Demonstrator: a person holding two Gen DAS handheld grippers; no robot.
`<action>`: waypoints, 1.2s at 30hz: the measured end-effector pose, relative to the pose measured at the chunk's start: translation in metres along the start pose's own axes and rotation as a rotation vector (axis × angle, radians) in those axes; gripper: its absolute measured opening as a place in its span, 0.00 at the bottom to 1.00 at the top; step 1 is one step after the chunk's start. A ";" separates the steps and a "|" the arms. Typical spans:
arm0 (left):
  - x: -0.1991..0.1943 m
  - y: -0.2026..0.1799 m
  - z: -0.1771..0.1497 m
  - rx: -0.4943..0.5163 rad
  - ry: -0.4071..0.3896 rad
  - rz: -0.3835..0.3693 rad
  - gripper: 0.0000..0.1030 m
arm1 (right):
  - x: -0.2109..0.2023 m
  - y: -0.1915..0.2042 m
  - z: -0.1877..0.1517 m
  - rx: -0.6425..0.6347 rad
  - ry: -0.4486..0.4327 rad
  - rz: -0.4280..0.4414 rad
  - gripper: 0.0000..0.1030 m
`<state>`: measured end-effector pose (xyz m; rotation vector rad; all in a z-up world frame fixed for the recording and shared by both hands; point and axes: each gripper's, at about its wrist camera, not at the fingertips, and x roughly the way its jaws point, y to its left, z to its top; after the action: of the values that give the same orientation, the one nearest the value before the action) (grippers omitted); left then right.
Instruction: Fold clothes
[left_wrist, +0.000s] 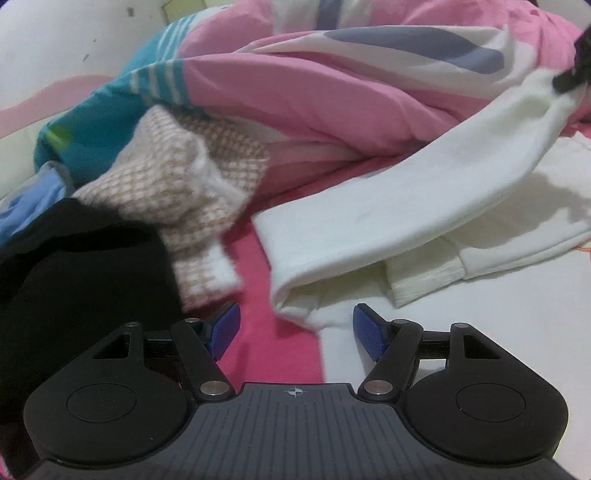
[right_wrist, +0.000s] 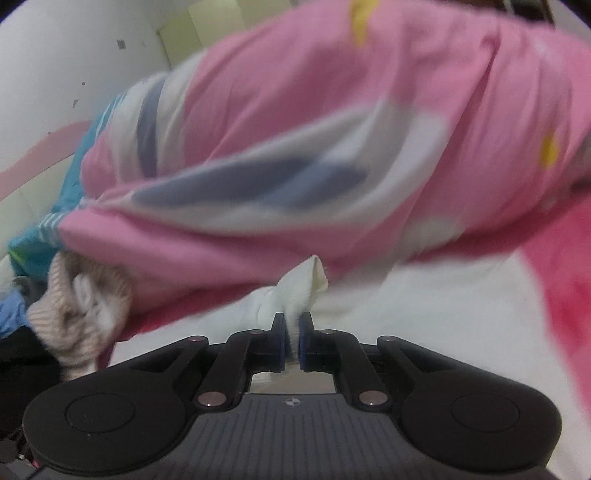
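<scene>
Left wrist view: the left tool (left_wrist: 295, 328) hangs with its blue-padded fingers (left_wrist: 225, 328) spread wide and nothing between them, just above the near folded edge of a white garment (left_wrist: 388, 221). The garment lies on a bed whose sheet (left_wrist: 280, 332) is bright pink under the tool and white to the right. One long sleeve of the garment rises diagonally toward the upper right, where its end is pinched by the right tool (left_wrist: 576, 74), seen only as a dark shape at the frame edge. A ribbed cuff (left_wrist: 424, 280) lies under the raised sleeve, on the white part of the bed. To the left of the garment, apart from it, sits a heap of other clothes: a beige-and-white knitted piece (left_wrist: 177, 192), a black cloth (left_wrist: 85, 273) touching it in front, and a blue cloth (left_wrist: 33, 206) at the far left. Behind everything lies a bunched quilt (left_wrist: 295, 96), pink with white and grey-blue patches and a teal, white-striped part at its left.

Right wrist view (blurred): the right tool (right_wrist: 291, 343) has its fingers drawn close together, clamped on a tuft of the white garment (right_wrist: 299, 291) that stands up between the pads. The quilt (right_wrist: 332, 129) fills the upper frame; the knitted piece (right_wrist: 81, 306) shows at lower left.
</scene>
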<state>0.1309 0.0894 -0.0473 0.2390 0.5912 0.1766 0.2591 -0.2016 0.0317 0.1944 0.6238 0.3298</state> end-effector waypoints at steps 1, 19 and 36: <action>0.001 -0.003 0.000 0.014 -0.005 0.001 0.66 | -0.003 -0.006 0.002 -0.009 -0.008 -0.017 0.06; 0.003 -0.004 -0.008 -0.009 -0.011 -0.073 0.66 | -0.022 -0.106 -0.020 -0.010 -0.025 -0.217 0.05; 0.004 0.001 -0.008 -0.027 0.000 -0.094 0.67 | 0.005 -0.156 -0.053 0.080 0.135 -0.202 0.07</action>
<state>0.1289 0.0924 -0.0557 0.1846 0.5981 0.0940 0.2688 -0.3403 -0.0559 0.1847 0.7839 0.1242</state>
